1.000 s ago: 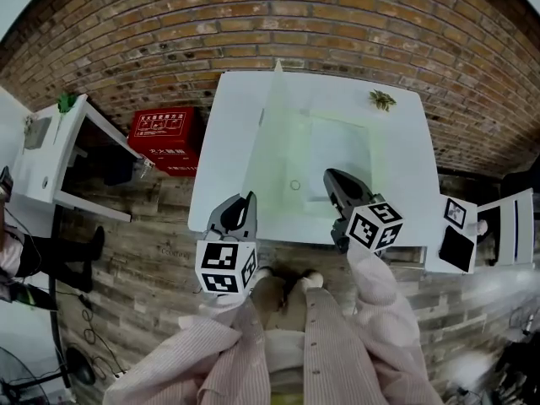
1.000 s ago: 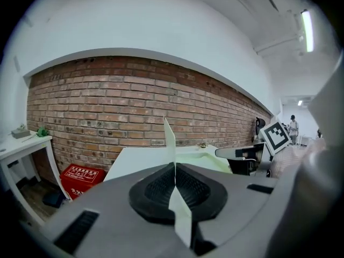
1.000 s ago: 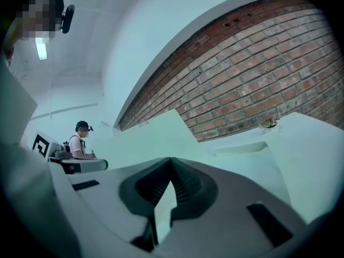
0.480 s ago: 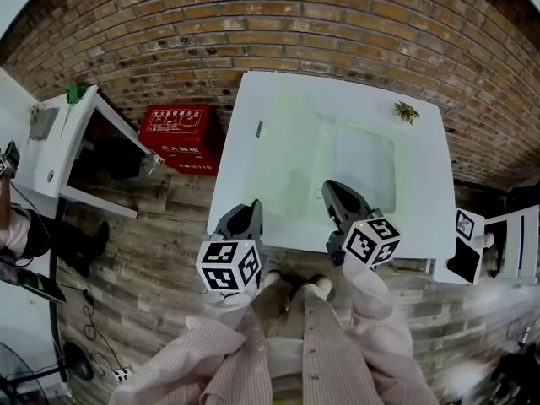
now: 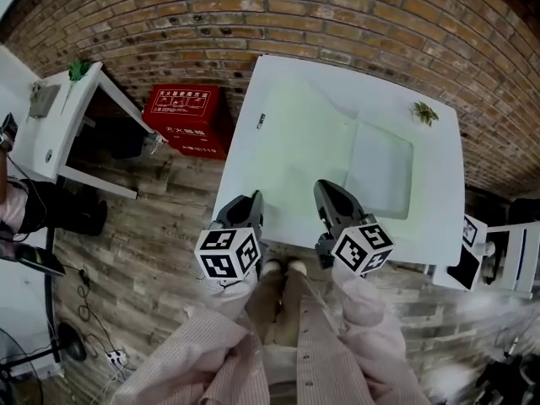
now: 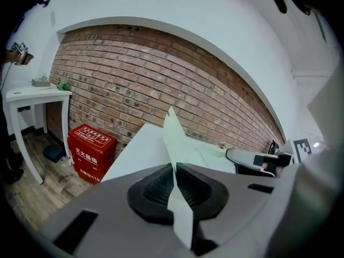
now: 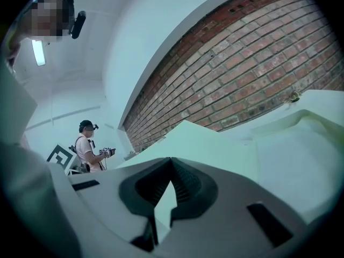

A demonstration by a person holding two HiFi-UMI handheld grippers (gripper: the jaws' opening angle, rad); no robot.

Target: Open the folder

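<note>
Left tool point(image 6: 173, 171) and right tool point(image 7: 171, 166) pinch folder point(image 5: 314, 146), spread sideways across table point(image 5: 439, 192).

Looking like a recording lab: white bench point(image 5: 443, 184) and side table point(image 5: 59, 133) standing on plank floor point(image 5: 160, 234) against brick wall point(image 5: 337, 15); second person point(image 7: 88, 144) wearing headgear, holding devices.

Folder point(image 5: 312, 142) thin translucent plastic, smooth; table point(image 5: 436, 184) matt white; wall point(image 5: 295, 7) rough brick; floor point(image 5: 160, 226) wood planks.

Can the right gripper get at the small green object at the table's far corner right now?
Probably not yet: the right gripper is shut on the folder at its near edge, and the green object lies at the table's far corner. Once it lets go, nothing appears to block the way.
</note>
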